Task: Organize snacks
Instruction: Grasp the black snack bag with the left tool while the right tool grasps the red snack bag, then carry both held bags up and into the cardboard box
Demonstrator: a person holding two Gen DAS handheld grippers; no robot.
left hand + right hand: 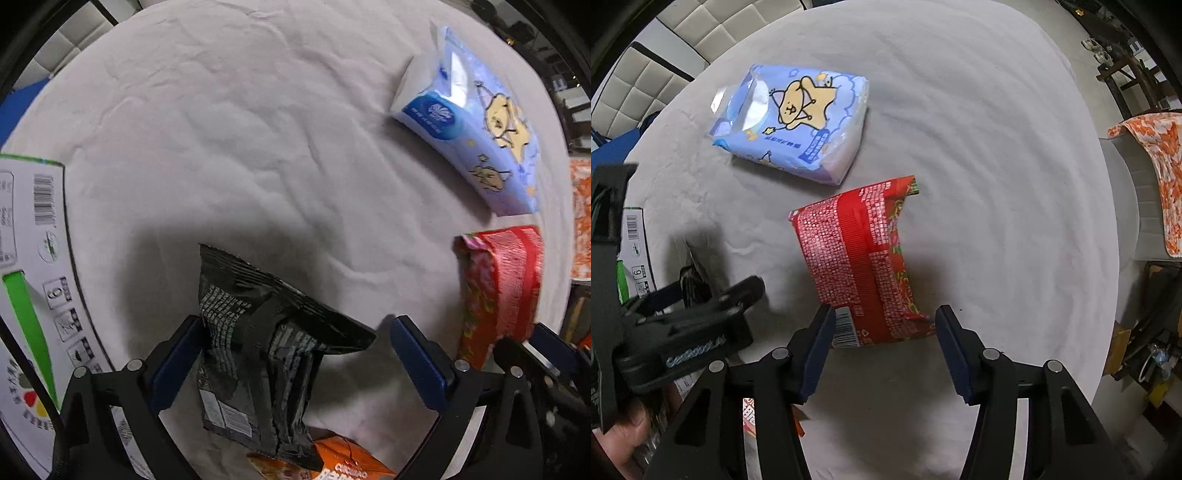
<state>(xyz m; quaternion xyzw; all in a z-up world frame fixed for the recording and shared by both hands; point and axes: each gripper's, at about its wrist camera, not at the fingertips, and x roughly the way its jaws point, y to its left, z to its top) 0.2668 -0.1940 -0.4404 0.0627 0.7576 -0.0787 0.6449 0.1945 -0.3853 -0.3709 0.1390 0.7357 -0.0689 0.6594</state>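
A wrinkled pale grey cloth (258, 129) covers the whole tabletop, creased in long ridges and lit evenly except for dark shadows under the two tools.

The left claw (291, 365) stands wide, its blue-padded fingers (177, 362) on either side of a crumpled black snack bag (255, 354). The left pad sits right against the bag's edge; the right pad is well clear of it. Whether the bag is lifted or resting on the cloth cannot be told. Just below the black bag, at the claw's base, an orange snack pack (343, 461) pokes out. Off the claw's left side lies a white carton (33, 277) with a barcode and a green stripe.

The right claw (884, 354) is also wide open, its pads flanking the near end of a red snack bag (860, 258) that lies flat on the cloth straight ahead of it. Beyond that bag, ahead and to the left, rests a blue tissue pack (790, 122) printed with a star-shaped cartoon.

Past the tabletop's far left edge, a quilted cream panel (665, 74) shows; to the claw's right, an orange-and-white patterned cloth (1156, 173) hangs over a grey seat, with dark clutter beyond.
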